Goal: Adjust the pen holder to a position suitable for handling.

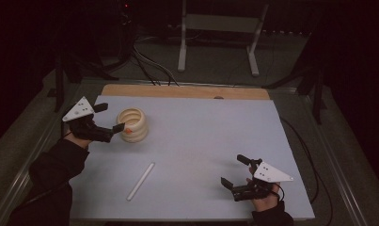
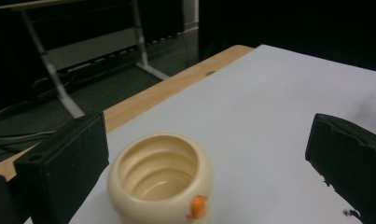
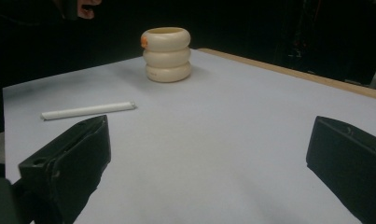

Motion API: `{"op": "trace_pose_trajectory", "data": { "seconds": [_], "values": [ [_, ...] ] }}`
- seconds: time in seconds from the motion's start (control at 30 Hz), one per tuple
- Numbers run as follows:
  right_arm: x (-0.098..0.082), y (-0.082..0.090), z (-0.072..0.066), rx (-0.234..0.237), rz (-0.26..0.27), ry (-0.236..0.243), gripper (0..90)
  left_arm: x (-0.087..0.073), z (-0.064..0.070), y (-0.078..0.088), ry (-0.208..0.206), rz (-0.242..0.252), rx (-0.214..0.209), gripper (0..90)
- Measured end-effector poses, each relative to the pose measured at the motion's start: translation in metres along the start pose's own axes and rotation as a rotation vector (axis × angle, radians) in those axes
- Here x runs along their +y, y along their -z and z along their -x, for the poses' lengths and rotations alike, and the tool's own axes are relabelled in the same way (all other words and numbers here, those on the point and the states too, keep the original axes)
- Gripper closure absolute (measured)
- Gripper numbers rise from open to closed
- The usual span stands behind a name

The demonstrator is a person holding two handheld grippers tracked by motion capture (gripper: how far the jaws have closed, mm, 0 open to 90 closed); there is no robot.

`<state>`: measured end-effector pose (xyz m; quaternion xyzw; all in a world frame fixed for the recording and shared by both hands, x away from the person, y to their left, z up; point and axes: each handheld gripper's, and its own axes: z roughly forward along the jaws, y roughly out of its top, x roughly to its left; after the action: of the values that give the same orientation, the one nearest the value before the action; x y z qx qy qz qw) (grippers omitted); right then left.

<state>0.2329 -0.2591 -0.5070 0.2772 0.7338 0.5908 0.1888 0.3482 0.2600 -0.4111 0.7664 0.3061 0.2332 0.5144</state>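
Cream pot: a ribbed, three-ringed pot (image 1: 133,125) stands upright at the far left of the grey mat (image 1: 201,141), with a small orange mark near its rim on the side facing the left gripper.
Left gripper: the left gripper (image 1: 109,117) sits just beside the pot, jaws spread wide, one on either side of it and, as far as I can tell, not yet touching.
Step in hand: I judge this to be the approach for a grasp on the pot.
How to do it well: bring the jaws level with the middle ring, keep the pot centred between them, and close slowly so the rounded wall does not squirt sideways or tip.
White stick: a thin white stick (image 1: 140,181) lies flat on the mat, nearer the person, well apart from the pot.
Right gripper: the right gripper (image 1: 230,176) rests low at the near right, jaws wide and holding nothing, far from both things.
Left gripper view: looks down into the pot (image 2: 160,179), showing it hollow and empty, with the orange mark close up.
Right gripper view: shows the pot's (image 3: 167,54) full side profile of stacked rings and the stick (image 3: 88,110) lying before it.
High view: gives the spacing of all things, plus the wooden table edge (image 1: 187,91) beyond the mat.
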Motion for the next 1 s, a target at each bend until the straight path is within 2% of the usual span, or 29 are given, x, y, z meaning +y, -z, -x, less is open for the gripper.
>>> {"op": "trace_pose_trajectory", "data": {
  "seconds": [0.1, 0.13, 0.2, 0.37, 0.43, 0.5, 0.57, 0.63, 0.73, 0.87, 0.93, 1.0],
  "values": [
    [0.000, 0.000, -0.001, 0.002, -0.006, 0.002, 0.0, 0.001, -0.005, -0.007, 0.016, -0.011, 0.035, 0.2],
    [0.000, 0.000, -0.001, 0.002, -0.006, 0.002, 0.0, 0.001, -0.005, -0.007, 0.016, -0.011, 0.035, 0.2],
    [0.000, -0.001, 0.000, 0.003, -0.004, -0.001, 0.0, 0.000, -0.009, -0.013, 0.020, -0.031, 0.075, 0.2],
    [-0.001, -0.001, 0.000, 0.004, -0.004, -0.002, 0.0, -0.007, -0.017, -0.023, 0.047, -0.056, 0.126, 0.2],
    [-0.001, -0.001, 0.000, 0.005, -0.006, -0.001, 0.0, -0.010, -0.019, -0.026, 0.045, -0.066, 0.159, 0.2],
    [-0.001, -0.001, 0.000, 0.005, -0.007, 0.001, 0.0, -0.013, -0.022, -0.030, 0.070, -0.075, 0.175, 0.2],
    [-0.001, -0.001, 0.000, 0.005, -0.004, -0.002, 0.0, -0.016, -0.024, -0.033, 0.099, -0.095, 0.169, 0.2],
    [-0.001, -0.002, 0.000, 0.007, -0.008, -0.001, 0.0, -0.018, -0.024, -0.036, 0.097, -0.116, 0.194, 0.2],
    [-0.001, -0.002, 0.000, 0.005, -0.009, 0.002, 0.0, -0.023, -0.025, -0.041, 0.129, -0.126, 0.214, 0.2],
    [-0.001, -0.002, 0.000, 0.006, -0.011, 0.001, 0.0, -0.027, -0.027, -0.050, 0.155, -0.174, 0.258, 0.2],
    [-0.001, -0.002, 0.000, 0.007, -0.011, 0.001, 0.0, -0.029, -0.028, -0.054, 0.168, -0.189, 0.267, 0.2],
    [-0.001, -0.002, 0.000, 0.008, -0.012, 0.001, 0.0, -0.031, -0.028, -0.057, 0.178, -0.202, 0.279, 3.5]
  ]
}}
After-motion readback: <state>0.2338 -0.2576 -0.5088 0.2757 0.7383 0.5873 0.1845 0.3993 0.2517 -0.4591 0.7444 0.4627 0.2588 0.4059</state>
